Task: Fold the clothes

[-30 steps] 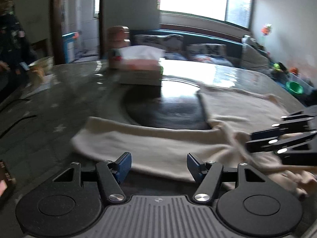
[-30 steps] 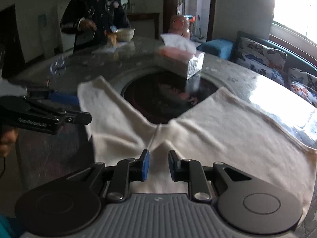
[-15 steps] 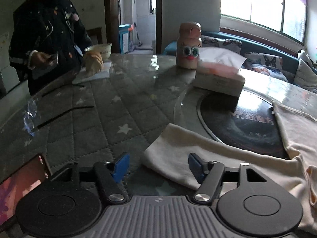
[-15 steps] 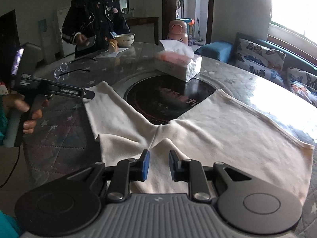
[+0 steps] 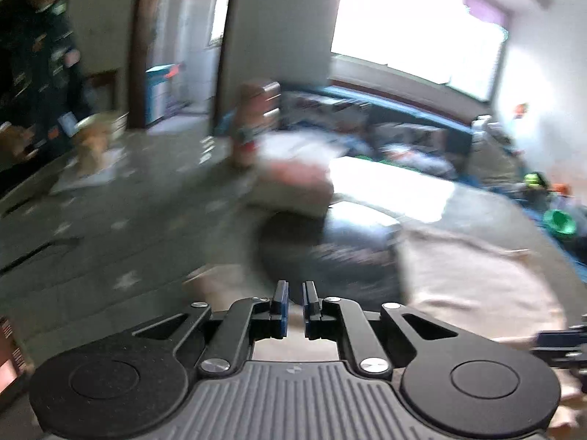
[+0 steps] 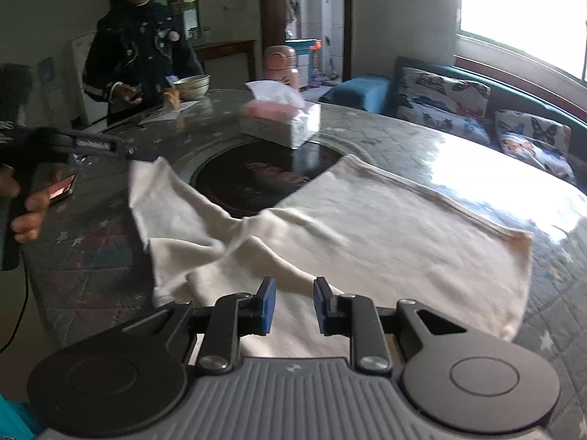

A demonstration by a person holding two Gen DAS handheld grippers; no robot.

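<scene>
Your left gripper point(image 6: 146, 154) sits at the far left of the right wrist view, its jaws drawn nearly together on the cuff end of the cream garment point(image 6: 367, 234), and that end hangs lifted off the round table point(image 6: 91, 264) while the cloth below it slopes down toward you. In its own blurred view the blue pads stand close with only a narrow slit between them, and pale cloth shows at and under the tips, so you appear to be holding the sleeve, though the smear keeps the bite itself from being certain. By my reading you are early in the fold: one sleeve is raised and on its way inward, nothing yet lies doubled on the body, and the other side and the crosswise folds are all left. Moving right, the sleeve runs into a bunched ridge of wrinkles near the middle, just ahead of your right gripper point(image 6: 293, 304), whose jaws stand partly apart with nothing between them, hovering over the near edge of the cloth. Further right the body of the garment lies flat and smooth on the table, its far hem straight beside the dark inset disc point(image 6: 264, 179), with a tissue box point(image 6: 280, 124) beyond.
</scene>
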